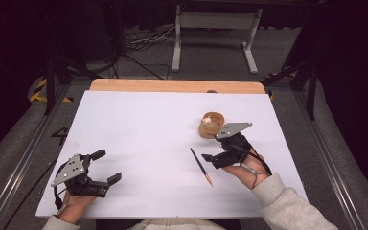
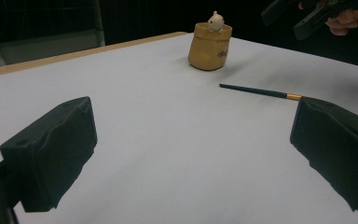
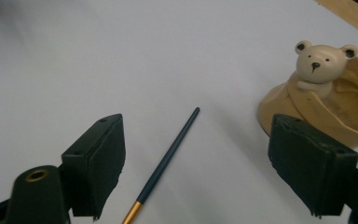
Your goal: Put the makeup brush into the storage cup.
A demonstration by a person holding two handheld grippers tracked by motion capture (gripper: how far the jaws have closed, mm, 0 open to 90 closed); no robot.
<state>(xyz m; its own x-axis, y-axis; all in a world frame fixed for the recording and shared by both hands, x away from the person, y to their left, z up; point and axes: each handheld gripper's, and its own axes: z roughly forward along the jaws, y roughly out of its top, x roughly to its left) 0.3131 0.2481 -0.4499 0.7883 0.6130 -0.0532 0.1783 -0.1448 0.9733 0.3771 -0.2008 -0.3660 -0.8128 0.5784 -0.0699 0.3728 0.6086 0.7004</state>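
Left to right across the white counter (image 1: 139,124). At the near left edge, the left tongs (image 1: 103,167) rest low with their jaws spread apart and nothing between them, well apart from the work. Near the middle right lies a slim dark brush (image 1: 201,166) flat on the counter; its long axis runs from a dark tip at the far left to a gold ferrule at the near right, about diagonal to the counter's edge. Just right of it are the right tongs (image 1: 212,147), jaws wide apart and empty, pointing leftward so that the brush lies between and a little ahead of the jaws in the right gripper view (image 3: 168,161). Behind the right tongs stands a tan holder with a small bear figure (image 1: 212,123), just beside the gripper. Judged from this layout, the right hand is much the nearer, and a grasp would call for closing across the shaft, not along it.
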